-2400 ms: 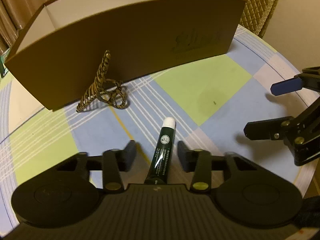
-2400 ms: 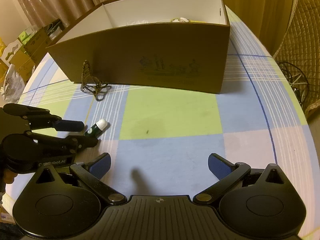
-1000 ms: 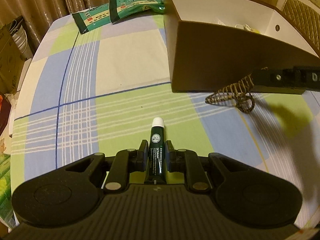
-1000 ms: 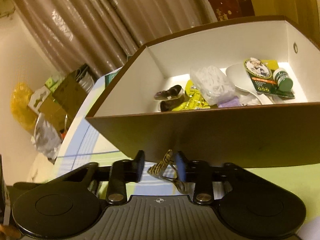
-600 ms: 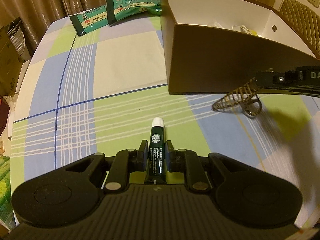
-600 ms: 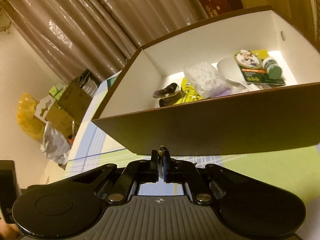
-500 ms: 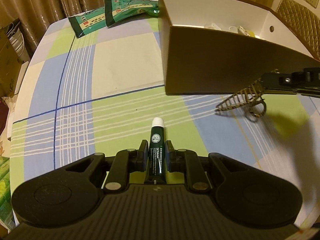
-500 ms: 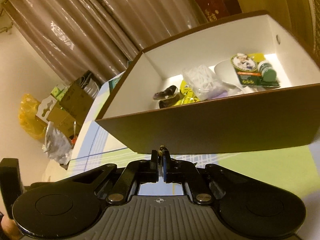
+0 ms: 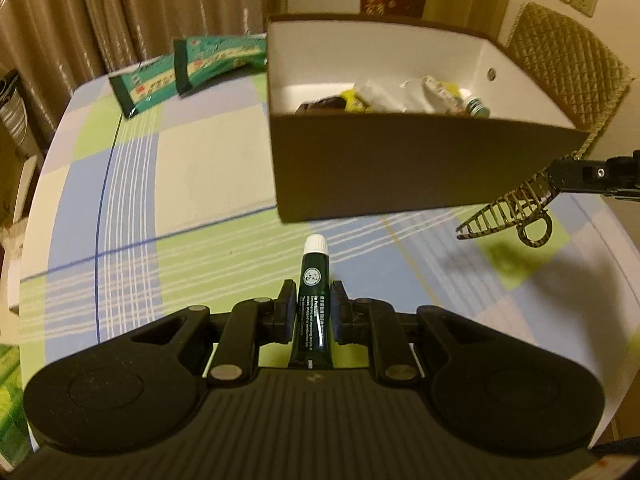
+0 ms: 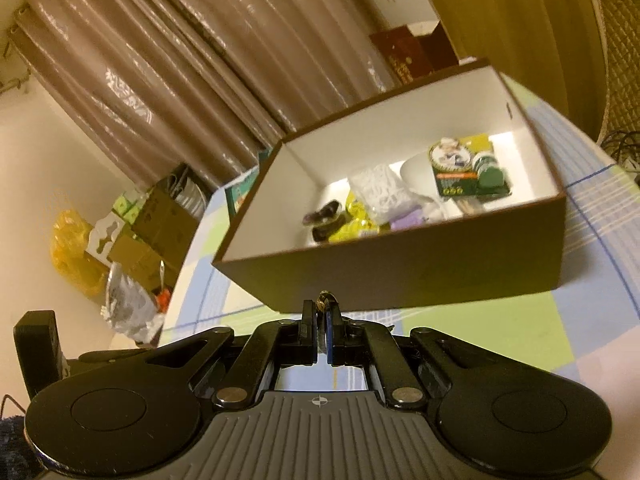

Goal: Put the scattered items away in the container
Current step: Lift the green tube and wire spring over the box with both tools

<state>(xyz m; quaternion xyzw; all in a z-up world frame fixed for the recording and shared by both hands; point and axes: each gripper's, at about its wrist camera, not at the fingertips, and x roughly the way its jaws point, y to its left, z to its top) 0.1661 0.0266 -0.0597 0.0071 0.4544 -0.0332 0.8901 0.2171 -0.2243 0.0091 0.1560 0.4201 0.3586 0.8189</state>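
The left gripper (image 9: 311,312) has its jaws clamped on a dark green tube (image 9: 313,300) with a white cap, a round pale emblem and fine white print down its side; the tube lies along the line of the fingers and its cap juts out past the fingertips, above the checked tablecloth (image 9: 180,184). The right gripper (image 10: 321,320) is pressed nearly closed on a striped gold-and-dark hair claw (image 9: 508,210), of which only a small tip shows between the pads in the right wrist view; from the left wrist view the claw hangs clear of the cloth, its toothed comb pointing away from the jaws and its loop below. Ahead of both pairs of jaws stands the brown box (image 9: 400,168) with white inner walls, its near wall rising between the held things and the inside. In the box lie a green-capped bottle (image 10: 490,174), a clear white bag (image 10: 380,192), yellow packets and a dark clip. Beyond the left jaws, to their left, two green packets (image 9: 188,68) lie at the far edge of the cloth, well apart from the box's contents. A curtain (image 10: 200,60) hangs behind.
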